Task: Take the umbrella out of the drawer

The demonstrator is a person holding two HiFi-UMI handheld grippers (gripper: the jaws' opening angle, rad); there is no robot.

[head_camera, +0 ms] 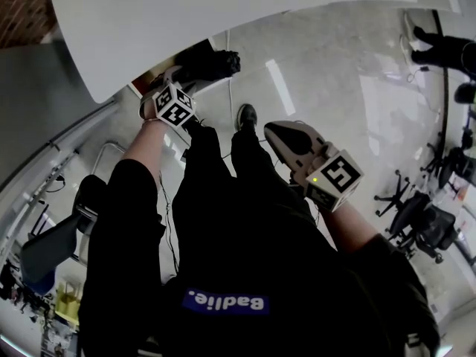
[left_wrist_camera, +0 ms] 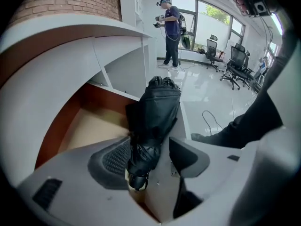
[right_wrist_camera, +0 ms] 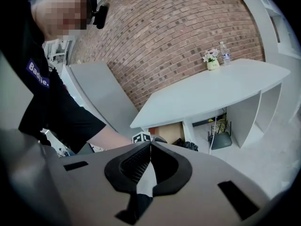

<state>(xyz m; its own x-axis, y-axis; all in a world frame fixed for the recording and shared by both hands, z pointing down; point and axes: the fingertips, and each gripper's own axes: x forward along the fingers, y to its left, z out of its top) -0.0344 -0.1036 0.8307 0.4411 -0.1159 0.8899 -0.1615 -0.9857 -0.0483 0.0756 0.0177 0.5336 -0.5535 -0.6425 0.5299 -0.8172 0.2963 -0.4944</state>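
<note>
A folded black umbrella (left_wrist_camera: pixel 153 112) lies on the white front edge of the open drawer (left_wrist_camera: pixel 89 126), handle end toward me, between the jaws of my left gripper (left_wrist_camera: pixel 149 142). The jaws stand open; the umbrella rests beside the left pad (left_wrist_camera: pixel 115 157) with a gap to the right one. In the head view the left gripper (head_camera: pixel 172 76) is low under the white desk (head_camera: pixel 223 13), by the umbrella (head_camera: pixel 217 64). My right gripper (head_camera: pixel 277 131) hangs further back over the floor, shut and empty (right_wrist_camera: pixel 150 147). From there the drawer (right_wrist_camera: pixel 169 132) and umbrella (right_wrist_camera: pixel 189 145) show under the desk.
The desk top (right_wrist_camera: pixel 211 91) overhangs the drawer, with a small plant (right_wrist_camera: pixel 212 60) and a bottle (right_wrist_camera: pixel 226 58) on it. A black stand (right_wrist_camera: pixel 220 138) sits under the desk. Another person (left_wrist_camera: pixel 170 29) stands far back near office chairs (left_wrist_camera: pixel 235 62). A cable (left_wrist_camera: pixel 211 119) lies on the glossy floor.
</note>
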